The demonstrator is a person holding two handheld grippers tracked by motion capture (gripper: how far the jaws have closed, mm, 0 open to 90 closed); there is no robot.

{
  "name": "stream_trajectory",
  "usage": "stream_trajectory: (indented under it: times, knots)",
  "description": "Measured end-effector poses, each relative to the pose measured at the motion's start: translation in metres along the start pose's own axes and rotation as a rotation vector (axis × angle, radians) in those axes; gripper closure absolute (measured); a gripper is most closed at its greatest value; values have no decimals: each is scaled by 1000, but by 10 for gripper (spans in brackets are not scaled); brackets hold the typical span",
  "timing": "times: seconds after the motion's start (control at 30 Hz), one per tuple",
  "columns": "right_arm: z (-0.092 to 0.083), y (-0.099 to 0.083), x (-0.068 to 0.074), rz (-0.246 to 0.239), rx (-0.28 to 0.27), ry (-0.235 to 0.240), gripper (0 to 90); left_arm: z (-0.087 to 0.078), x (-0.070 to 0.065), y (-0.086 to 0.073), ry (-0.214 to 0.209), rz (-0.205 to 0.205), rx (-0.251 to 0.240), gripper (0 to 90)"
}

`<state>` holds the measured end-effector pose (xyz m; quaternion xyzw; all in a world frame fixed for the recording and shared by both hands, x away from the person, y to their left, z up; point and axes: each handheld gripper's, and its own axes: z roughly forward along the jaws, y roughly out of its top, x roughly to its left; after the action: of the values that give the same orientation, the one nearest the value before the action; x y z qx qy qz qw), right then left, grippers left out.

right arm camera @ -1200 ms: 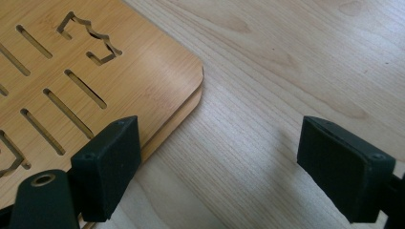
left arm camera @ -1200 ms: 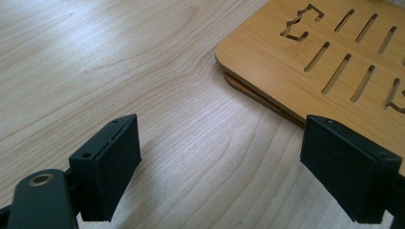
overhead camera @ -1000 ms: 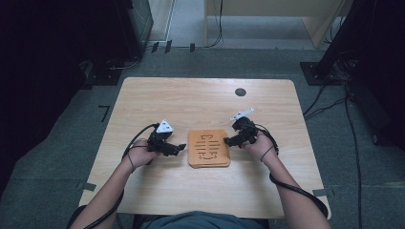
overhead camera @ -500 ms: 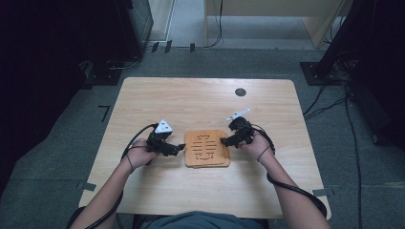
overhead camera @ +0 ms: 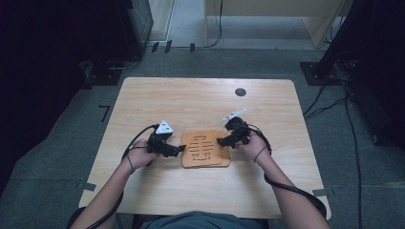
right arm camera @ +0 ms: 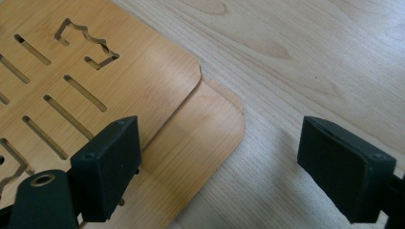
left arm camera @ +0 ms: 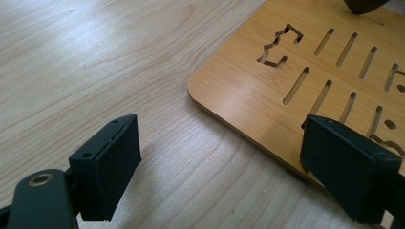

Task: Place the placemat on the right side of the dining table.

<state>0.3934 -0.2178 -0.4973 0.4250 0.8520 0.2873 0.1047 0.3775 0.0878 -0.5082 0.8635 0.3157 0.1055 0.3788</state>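
Left tongs and right tongs low, jaws wide; forearms angled inward

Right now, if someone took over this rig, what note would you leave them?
Left tongs: open, empty, at the left edge of the slotted wooden board.
Right tongs: open, empty, at its right edge.
The slotted board lies on a plain board, shifted so the lower one's corner sticks out, mid-table.
Done: both tongs brought up to the boards.
Left: nothing gripped yet; closing on a board edge looks like the next step.
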Motion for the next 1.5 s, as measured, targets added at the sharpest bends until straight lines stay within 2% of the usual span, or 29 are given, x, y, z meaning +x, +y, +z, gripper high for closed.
stream_trajectory:
  times: [0.3,0.57,0.67,0.93,1.1,1.4,1.5]
  knots:
    - [-7,3,0,18,-16,0,148,0,1,-1,-5,-16,-2,127]
    - [-14,9,9,-3,-22,14,148,0,2,-1,-7,-19,-3,127]
    - [-14,11,15,17,3,30,148,0,3,-2,-8,-26,-1,127]
    - [-15,15,23,20,23,47,150,1,3,-2,-7,-22,-3,127]
    - [-16,16,26,29,31,61,162,3,2,-4,7,-3,19,125]
    - [-14,18,29,31,55,77,208,3,3,-4,0,-20,19,124]
    - [-12,20,31,55,74,91,247,3,3,-4,-1,-16,18,124]
